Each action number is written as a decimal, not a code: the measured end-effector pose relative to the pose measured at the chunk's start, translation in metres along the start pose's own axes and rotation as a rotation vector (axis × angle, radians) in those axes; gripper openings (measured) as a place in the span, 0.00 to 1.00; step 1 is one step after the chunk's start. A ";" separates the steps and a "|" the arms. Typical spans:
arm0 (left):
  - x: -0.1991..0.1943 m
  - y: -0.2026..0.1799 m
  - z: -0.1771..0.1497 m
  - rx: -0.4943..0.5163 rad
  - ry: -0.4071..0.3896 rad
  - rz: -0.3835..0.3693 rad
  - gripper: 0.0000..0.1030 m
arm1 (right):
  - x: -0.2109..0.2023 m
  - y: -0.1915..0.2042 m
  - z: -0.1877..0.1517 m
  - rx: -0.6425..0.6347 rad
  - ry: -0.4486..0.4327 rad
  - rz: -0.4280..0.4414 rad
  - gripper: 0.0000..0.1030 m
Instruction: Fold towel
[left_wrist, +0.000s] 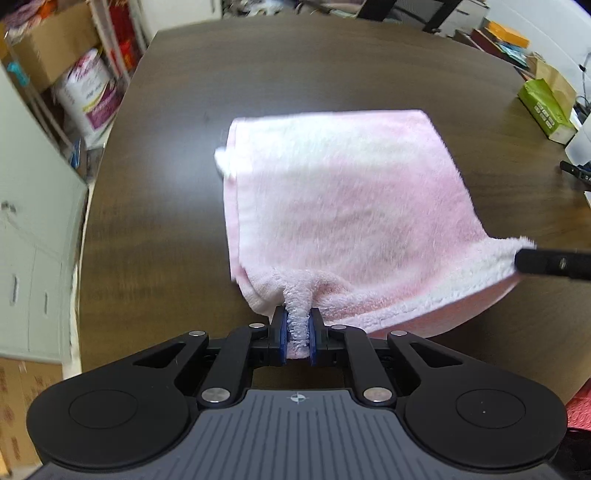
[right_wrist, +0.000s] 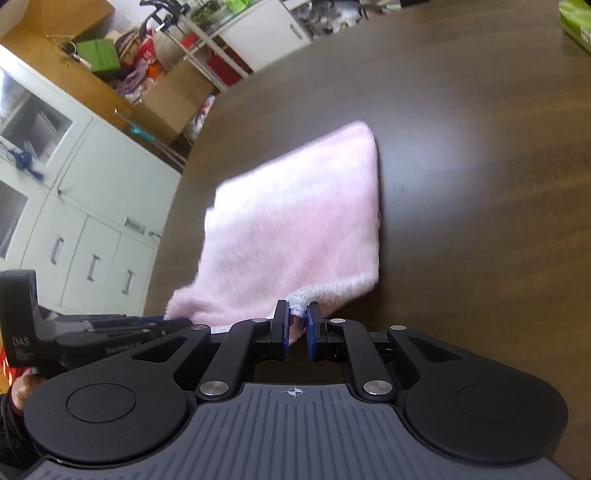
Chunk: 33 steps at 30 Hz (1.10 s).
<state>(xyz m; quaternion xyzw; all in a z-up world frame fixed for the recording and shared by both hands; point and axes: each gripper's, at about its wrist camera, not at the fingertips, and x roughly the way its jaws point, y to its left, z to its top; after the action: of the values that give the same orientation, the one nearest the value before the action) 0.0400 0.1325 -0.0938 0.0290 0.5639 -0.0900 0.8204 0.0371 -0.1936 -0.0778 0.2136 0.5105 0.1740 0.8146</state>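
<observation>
A pink towel (left_wrist: 343, 206) lies folded on the dark wooden table (left_wrist: 184, 229), its near edge lifted. My left gripper (left_wrist: 297, 325) is shut on the near left corner of the towel, fabric bunched between the blue pads. My right gripper (right_wrist: 296, 325) is shut on the towel's (right_wrist: 295, 229) near right corner. In the left wrist view the right gripper's finger (left_wrist: 550, 264) shows at the towel's right corner. In the right wrist view the left gripper (right_wrist: 92, 332) shows at the lower left.
White cabinets (left_wrist: 33, 229) and cardboard boxes (left_wrist: 48, 51) stand left of the table. A green box (left_wrist: 546, 110) and clutter sit at the table's far right edge. The table's left edge (right_wrist: 173, 221) is close to the towel.
</observation>
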 end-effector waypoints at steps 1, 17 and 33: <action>0.001 0.000 0.008 0.013 -0.009 0.007 0.10 | 0.000 0.002 0.006 -0.005 -0.010 0.006 0.10; 0.055 0.009 0.124 0.070 -0.027 0.032 0.12 | 0.062 -0.019 0.111 0.078 -0.084 -0.035 0.10; 0.033 0.044 0.117 -0.055 -0.128 0.156 0.43 | 0.072 -0.031 0.130 0.117 -0.143 -0.091 0.35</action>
<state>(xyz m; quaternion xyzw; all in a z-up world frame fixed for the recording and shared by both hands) 0.1671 0.1542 -0.0844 0.0446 0.5084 -0.0121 0.8599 0.1875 -0.2060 -0.0986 0.2491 0.4693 0.0911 0.8423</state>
